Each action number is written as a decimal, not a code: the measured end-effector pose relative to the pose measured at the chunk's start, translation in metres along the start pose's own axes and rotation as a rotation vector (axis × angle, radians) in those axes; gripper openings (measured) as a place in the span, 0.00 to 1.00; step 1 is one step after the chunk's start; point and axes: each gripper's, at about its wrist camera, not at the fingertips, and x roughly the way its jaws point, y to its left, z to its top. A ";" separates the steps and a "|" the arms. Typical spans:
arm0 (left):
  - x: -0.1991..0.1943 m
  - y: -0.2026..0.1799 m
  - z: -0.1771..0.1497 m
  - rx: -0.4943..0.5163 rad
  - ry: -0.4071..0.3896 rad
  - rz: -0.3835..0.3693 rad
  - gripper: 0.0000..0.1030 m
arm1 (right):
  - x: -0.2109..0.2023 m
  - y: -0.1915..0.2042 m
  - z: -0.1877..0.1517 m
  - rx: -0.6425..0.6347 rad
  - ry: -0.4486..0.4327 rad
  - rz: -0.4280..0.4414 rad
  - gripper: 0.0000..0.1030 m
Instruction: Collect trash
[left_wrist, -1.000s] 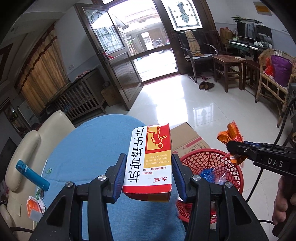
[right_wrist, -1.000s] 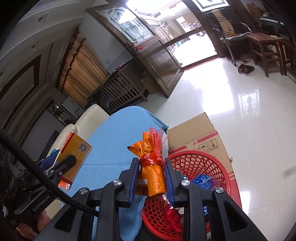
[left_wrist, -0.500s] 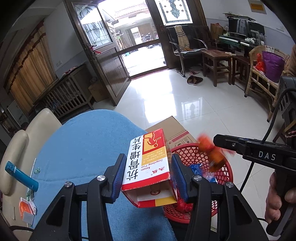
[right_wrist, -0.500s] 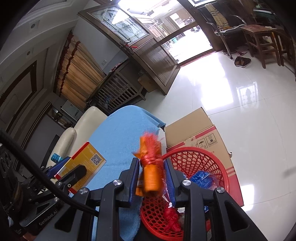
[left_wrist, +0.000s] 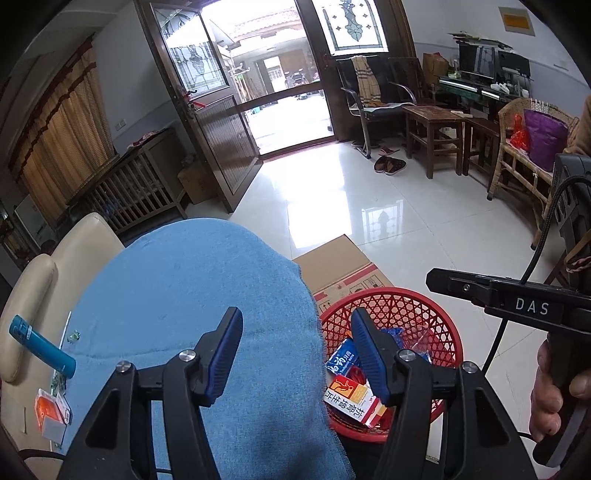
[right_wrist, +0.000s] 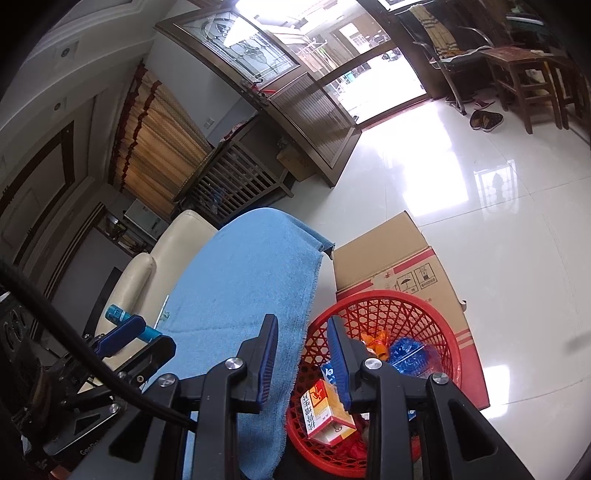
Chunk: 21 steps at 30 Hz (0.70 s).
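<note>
My left gripper (left_wrist: 295, 354) is open and empty above the right edge of the blue cloth (left_wrist: 192, 295), beside the red mesh basket (left_wrist: 439, 325). The red-and-yellow medicine box (left_wrist: 351, 400) lies inside the basket, also in the right wrist view (right_wrist: 325, 413). My right gripper (right_wrist: 303, 358) is open and empty over the basket's (right_wrist: 436, 317) left rim. The orange wrapper (right_wrist: 376, 343) lies in the basket next to blue packets (right_wrist: 406, 350). The right gripper also shows in the left wrist view (left_wrist: 443, 280).
A cardboard box (left_wrist: 340, 266) stands behind the basket on the tiled floor. A blue lighter (left_wrist: 40, 345) and a small orange packet (left_wrist: 50, 413) lie at the cloth's left edge. A cream sofa (left_wrist: 44, 266) is on the left.
Both grippers opened. The medicine box dropped from the left gripper into the basket, and the orange wrapper dropped from the right gripper into it.
</note>
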 end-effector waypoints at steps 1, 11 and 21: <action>-0.001 0.002 0.000 -0.006 -0.001 0.002 0.62 | 0.000 0.002 0.000 -0.004 0.001 -0.002 0.30; -0.037 0.029 -0.010 -0.069 -0.070 0.072 0.75 | -0.007 0.030 -0.005 -0.074 -0.016 -0.008 0.67; -0.080 0.084 -0.033 -0.205 -0.144 0.229 0.84 | -0.028 0.091 -0.015 -0.267 -0.121 -0.081 0.67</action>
